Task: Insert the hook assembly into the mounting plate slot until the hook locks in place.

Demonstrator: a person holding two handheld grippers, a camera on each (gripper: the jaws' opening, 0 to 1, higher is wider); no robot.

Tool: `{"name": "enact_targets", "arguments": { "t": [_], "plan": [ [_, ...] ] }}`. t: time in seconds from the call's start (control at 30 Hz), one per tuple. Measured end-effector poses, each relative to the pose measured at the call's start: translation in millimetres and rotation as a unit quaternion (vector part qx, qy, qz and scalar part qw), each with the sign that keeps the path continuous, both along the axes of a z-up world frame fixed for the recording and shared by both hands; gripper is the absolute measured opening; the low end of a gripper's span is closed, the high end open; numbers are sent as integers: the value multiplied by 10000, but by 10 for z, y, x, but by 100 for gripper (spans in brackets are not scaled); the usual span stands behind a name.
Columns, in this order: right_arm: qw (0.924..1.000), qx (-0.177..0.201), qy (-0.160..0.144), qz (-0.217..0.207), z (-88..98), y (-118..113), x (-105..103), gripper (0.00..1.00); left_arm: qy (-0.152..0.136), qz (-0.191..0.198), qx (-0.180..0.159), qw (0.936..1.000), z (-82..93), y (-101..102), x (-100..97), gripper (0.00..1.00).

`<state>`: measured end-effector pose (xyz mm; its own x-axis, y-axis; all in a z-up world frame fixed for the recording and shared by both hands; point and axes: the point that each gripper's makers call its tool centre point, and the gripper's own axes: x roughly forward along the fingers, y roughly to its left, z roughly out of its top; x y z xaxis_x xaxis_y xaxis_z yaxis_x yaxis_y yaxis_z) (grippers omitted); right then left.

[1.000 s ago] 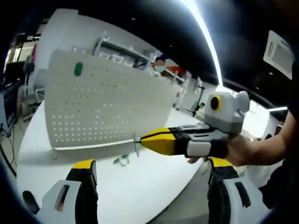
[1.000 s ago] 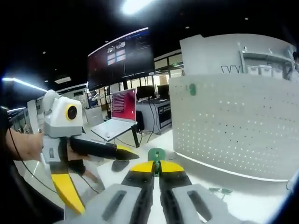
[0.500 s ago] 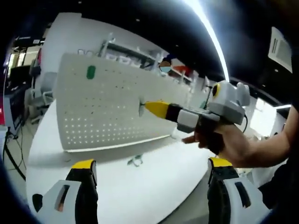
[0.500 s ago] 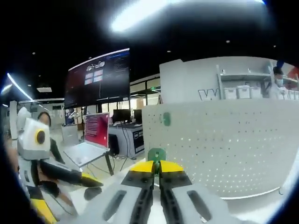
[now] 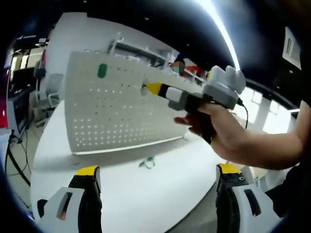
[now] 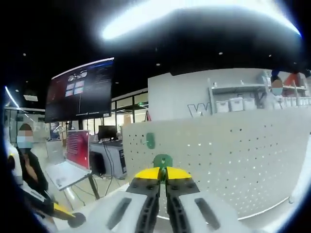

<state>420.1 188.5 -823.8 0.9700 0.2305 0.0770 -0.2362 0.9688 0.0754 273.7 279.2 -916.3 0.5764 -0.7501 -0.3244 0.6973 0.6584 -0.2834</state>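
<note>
A white pegboard mounting plate point(image 5: 112, 116) stands upright on a white table; a green hook point(image 5: 102, 71) hangs near its upper left. My right gripper point(image 5: 149, 89), held by a hand, reaches in from the right with its yellow tips at the board's upper face. In the right gripper view that gripper point(image 6: 163, 173) is shut on a green hook assembly point(image 6: 163, 160), close in front of the plate point(image 6: 233, 155) and right of the hung hook point(image 6: 150, 141). Whether the hook is in a hole I cannot tell. My left gripper point(image 5: 158, 170) stands open over the table, holding nothing.
A loose green hook point(image 5: 147, 162) lies on the round white table point(image 5: 146, 199) below the plate. Beyond the table's left edge are a laptop point(image 6: 73, 162), a person point(image 6: 26, 167) and a large wall screen point(image 6: 80, 90). Shelving with bins stands behind the plate.
The right gripper has risen from table height and moved left to the plate's upper face, still shut on the hook. The left gripper stays open and low.
</note>
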Motion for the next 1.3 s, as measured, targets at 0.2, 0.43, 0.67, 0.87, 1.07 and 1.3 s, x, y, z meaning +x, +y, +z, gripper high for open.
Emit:
{"name": "enact_targets", "arguments": {
  "t": [0.2,0.43,0.67,0.87,1.07,1.3],
  "plan": [
    [9996,-29,-84,-265,49,-13,174,0,42,97,3,9999,-41,54,46,100],
    [9983,10,-228,-537,160,-23,379,0,81,305,205,9993,-127,212,150,100],
    [9969,-31,-447,-651,324,75,611,0,-47,502,399,9979,-147,321,252,100],
    [9963,-58,-471,-713,316,106,786,0,72,665,387,9970,-237,379,276,100],
    [9960,-190,-508,-710,288,193,904,0,130,796,576,9951,-339,474,288,100],
    [9951,-180,-566,-797,314,180,1000,0,257,782,690,9942,-439,501,294,100]
  ]
}}
